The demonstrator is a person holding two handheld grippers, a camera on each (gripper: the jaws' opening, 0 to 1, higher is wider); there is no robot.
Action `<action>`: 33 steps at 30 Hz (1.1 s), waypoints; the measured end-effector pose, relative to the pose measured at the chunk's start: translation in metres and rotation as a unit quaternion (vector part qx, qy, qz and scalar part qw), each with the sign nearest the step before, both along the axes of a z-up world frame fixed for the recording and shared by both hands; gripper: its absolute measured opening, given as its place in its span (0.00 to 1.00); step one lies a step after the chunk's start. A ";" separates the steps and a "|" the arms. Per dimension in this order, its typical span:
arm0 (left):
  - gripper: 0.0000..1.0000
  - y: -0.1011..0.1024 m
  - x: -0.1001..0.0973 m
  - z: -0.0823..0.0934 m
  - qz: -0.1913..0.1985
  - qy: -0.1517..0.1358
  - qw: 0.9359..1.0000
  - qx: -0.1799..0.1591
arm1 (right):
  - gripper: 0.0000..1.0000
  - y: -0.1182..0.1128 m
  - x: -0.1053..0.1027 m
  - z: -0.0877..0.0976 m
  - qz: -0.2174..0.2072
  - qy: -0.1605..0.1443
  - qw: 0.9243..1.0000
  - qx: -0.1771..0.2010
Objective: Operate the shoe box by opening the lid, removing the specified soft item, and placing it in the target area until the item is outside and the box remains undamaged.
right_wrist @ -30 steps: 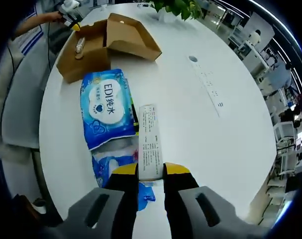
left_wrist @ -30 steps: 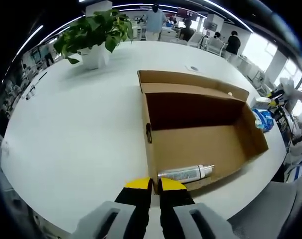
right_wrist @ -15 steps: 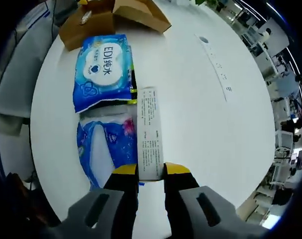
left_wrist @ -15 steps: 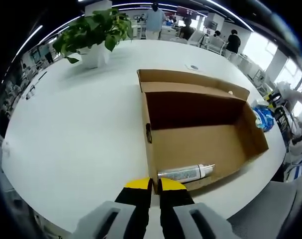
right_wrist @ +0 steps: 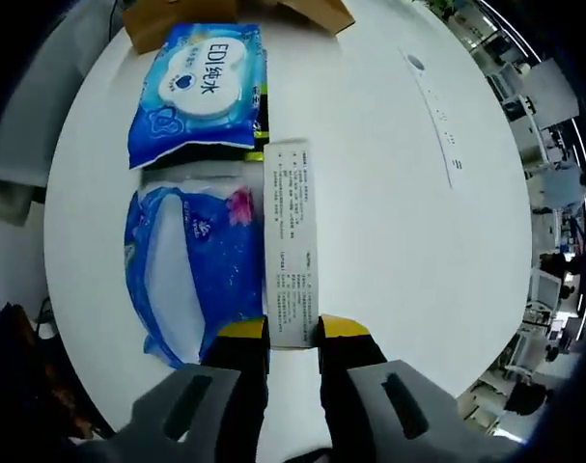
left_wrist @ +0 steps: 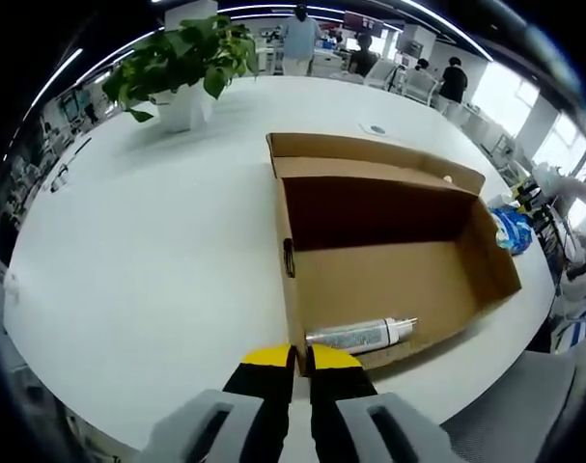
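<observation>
Cardboard shoe box [left_wrist: 389,260] lies open just beyond your left fingers [left_wrist: 293,358], pressed together; your right fingers [right_wrist: 293,330] clamp a white carton [right_wrist: 291,241] beside blue packs [right_wrist: 191,270].

1 box [left_wrist: 389,270], 1 tube [left_wrist: 360,336], 2 packs [right_wrist: 201,82] [right_wrist: 191,270].

The brown cardboard box [left_wrist: 389,260] lies open at centre frame in the left gripper view, lid folded back, a silver tube [left_wrist: 360,335] along its near wall. In the right gripper view, two blue soft packs [right_wrist: 201,82] [right_wrist: 191,270] lie upper left.
</observation>
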State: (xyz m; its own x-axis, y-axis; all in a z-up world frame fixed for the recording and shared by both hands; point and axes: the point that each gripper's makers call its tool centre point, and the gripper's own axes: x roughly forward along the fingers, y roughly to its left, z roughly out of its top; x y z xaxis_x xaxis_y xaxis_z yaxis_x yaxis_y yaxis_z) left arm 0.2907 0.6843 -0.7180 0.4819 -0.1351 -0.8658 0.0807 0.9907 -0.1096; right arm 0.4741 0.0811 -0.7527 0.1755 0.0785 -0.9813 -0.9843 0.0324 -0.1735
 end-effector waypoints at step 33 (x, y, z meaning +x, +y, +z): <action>0.05 0.004 0.003 -0.002 -0.005 0.000 1.000 0.001 | 0.26 0.007 0.010 0.021 -0.025 -0.043 0.999 0.020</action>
State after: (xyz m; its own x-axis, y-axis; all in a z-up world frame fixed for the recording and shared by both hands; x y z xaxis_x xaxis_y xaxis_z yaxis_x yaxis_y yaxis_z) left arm 0.2935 0.6881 -0.7205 0.4814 -0.1384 -0.8655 0.0909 0.9900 -0.1078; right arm 0.4845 0.0879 -0.7320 0.2637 0.1066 -0.9587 -0.9628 0.0905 -0.2548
